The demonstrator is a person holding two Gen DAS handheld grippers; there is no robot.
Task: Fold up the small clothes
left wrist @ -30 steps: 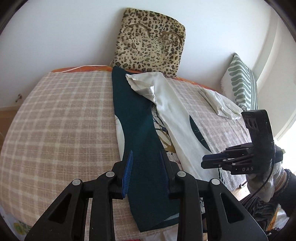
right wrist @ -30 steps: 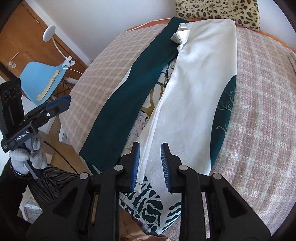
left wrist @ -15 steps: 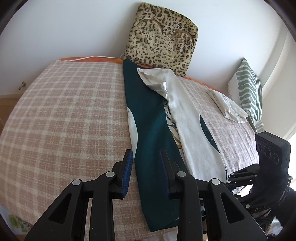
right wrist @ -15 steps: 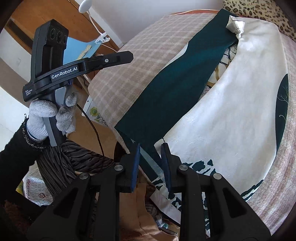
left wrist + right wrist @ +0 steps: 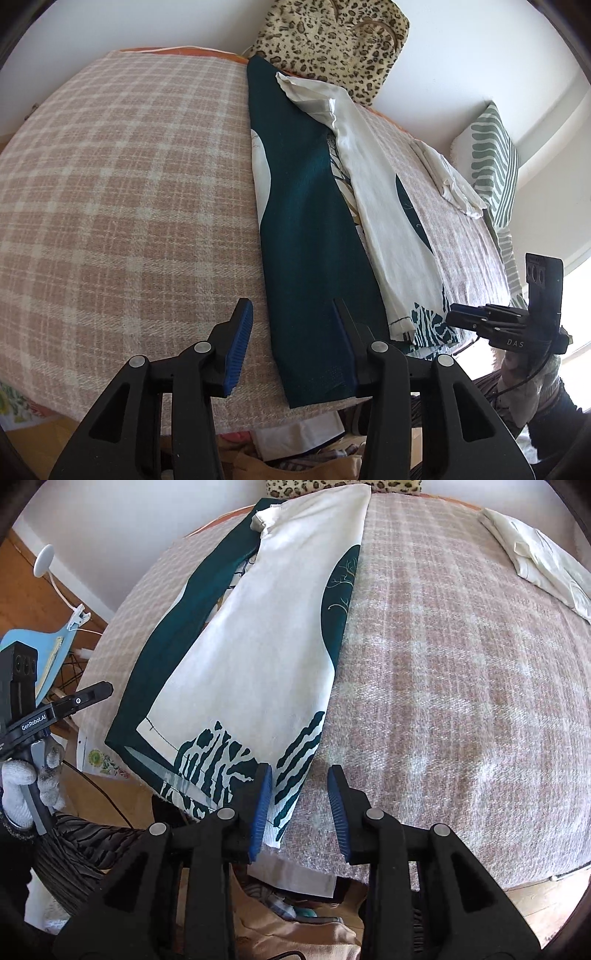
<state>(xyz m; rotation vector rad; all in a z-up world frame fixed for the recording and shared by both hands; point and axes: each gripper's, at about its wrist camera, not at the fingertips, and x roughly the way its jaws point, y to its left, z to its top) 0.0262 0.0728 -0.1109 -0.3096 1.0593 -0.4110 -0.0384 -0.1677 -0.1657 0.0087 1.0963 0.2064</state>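
A long garment, dark teal on one side and white with teal print on the other, lies folded lengthwise along the plaid bed cover. My left gripper is open and empty, its jaws standing either side of the teal strip's near left edge. My right gripper is open and empty at the garment's near right corner with the zebra-like print. The right gripper also shows in the left wrist view, and the left gripper shows in the right wrist view.
A leopard-print cushion leans on the wall at the bed's far end. A folded white cloth lies at the far right, by a green striped pillow. A blue chair stands on the left. Clothes lie in a pile below the bed edge.
Both grippers have opened wider. My right gripper has swung right, from the garment's near left edge to its near right corner. My left gripper has moved slightly left and closer to the bed.
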